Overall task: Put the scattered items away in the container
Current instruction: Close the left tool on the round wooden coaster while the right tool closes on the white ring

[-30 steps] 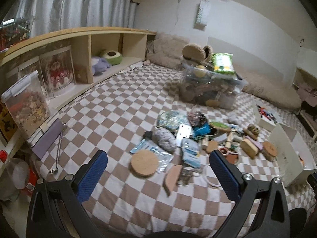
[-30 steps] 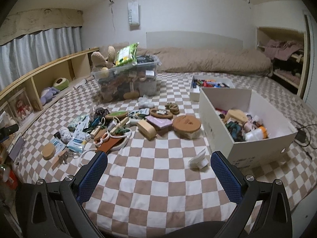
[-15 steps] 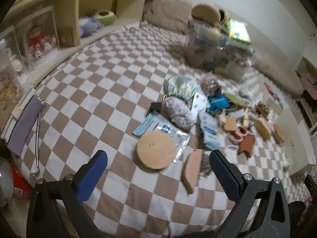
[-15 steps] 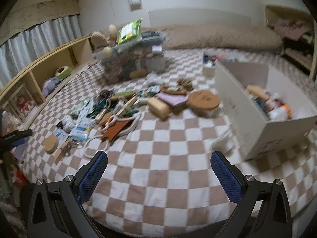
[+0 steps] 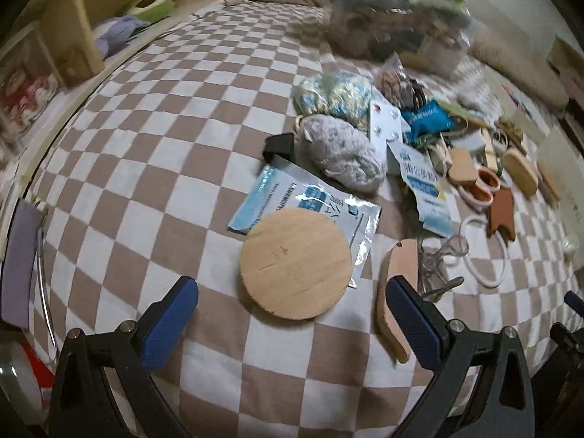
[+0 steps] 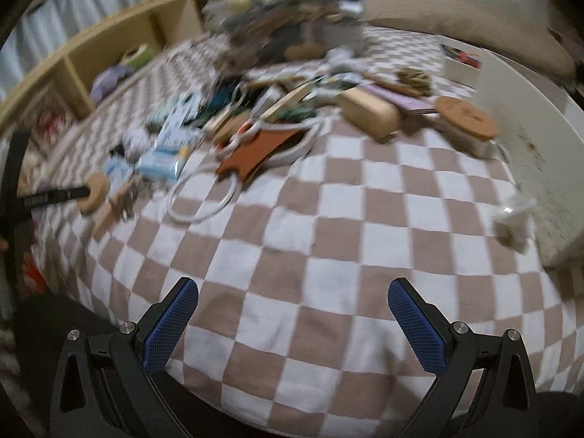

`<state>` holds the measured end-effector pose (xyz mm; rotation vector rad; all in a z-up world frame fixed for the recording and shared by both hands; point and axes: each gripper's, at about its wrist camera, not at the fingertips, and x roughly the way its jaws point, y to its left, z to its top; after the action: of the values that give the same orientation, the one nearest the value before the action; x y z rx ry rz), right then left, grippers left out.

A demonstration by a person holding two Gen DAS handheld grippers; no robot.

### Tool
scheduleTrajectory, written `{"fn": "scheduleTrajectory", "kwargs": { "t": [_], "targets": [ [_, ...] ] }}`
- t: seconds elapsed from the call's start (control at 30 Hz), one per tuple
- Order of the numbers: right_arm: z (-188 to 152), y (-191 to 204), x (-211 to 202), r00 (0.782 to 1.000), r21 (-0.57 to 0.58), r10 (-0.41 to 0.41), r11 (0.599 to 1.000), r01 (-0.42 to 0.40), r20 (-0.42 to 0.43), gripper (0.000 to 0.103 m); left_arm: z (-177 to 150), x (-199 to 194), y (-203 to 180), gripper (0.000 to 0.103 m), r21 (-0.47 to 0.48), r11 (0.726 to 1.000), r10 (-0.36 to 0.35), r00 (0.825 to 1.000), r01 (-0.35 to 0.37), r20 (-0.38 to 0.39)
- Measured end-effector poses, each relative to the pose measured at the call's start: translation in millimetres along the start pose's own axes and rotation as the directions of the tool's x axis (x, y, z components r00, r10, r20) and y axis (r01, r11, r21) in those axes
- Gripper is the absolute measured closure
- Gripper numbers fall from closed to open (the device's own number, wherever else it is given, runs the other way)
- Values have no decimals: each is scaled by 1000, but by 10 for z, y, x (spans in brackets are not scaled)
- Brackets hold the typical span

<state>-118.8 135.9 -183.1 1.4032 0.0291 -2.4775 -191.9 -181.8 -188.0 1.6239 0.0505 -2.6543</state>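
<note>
The round wooden disc (image 5: 295, 263) lay directly ahead of the left gripper (image 5: 292, 323), centred between its two blue textured pads, which stood wide apart and held nothing. Being circular, the disc had no long axis; it rested flat on the checkered cover (image 5: 153, 168), overlapping a glossy foil sachet (image 5: 310, 197). A flat, elongated wooden piece (image 5: 396, 299) lay just beside the gripper's right-hand pad, its length running away from the camera. The right gripper (image 6: 294, 325), equally spread and empty, faced bare checkered fabric, so the left was judged nearer. The white box (image 6: 540, 138) stood at the right edge of the right view, well apart from the disc.
</note>
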Motion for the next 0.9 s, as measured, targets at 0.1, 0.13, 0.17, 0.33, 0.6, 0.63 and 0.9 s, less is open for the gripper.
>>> {"fn": "scheduleTrajectory", "kwargs": {
  "t": [0.1, 0.13, 0.17, 0.33, 0.6, 0.63, 0.9],
  "targets": [
    [-4, 143, 126, 1000, -52, -4, 999, 2, -26, 0, 25, 84, -63, 0, 31, 999, 24, 1000, -24, -6],
    [-8, 184, 165, 1000, -64, -2, 998, 0, -31, 0, 33, 110, -79, 0, 41, 999, 29, 1000, -29, -5],
    [-10, 236, 215, 999, -78, 4, 997, -7, -41, 0, 47, 133, -90, 0, 47, 998, 33, 999, -33, -5],
    [11, 424, 390, 998, -119, 30, 992, -36, -55, 0, 133, 255, -105, 0, 66, 996, 61, 998, -62, 12],
    [214, 530, 582, 998, -56, 55, 997, -54, 10, 0, 122, 386, 29, 0, 18, 998, 58, 998, -58, 25],
    [232, 556, 608, 998, -64, 53, 997, -52, 14, 0, 120, 389, 40, 0, 17, 998, 57, 998, -57, 29],
    [296, 697, 786, 1000, -118, 23, 993, -21, 18, 0, 56, 434, 15, 0, 27, 998, 60, 996, -62, 72]
  ]
}}
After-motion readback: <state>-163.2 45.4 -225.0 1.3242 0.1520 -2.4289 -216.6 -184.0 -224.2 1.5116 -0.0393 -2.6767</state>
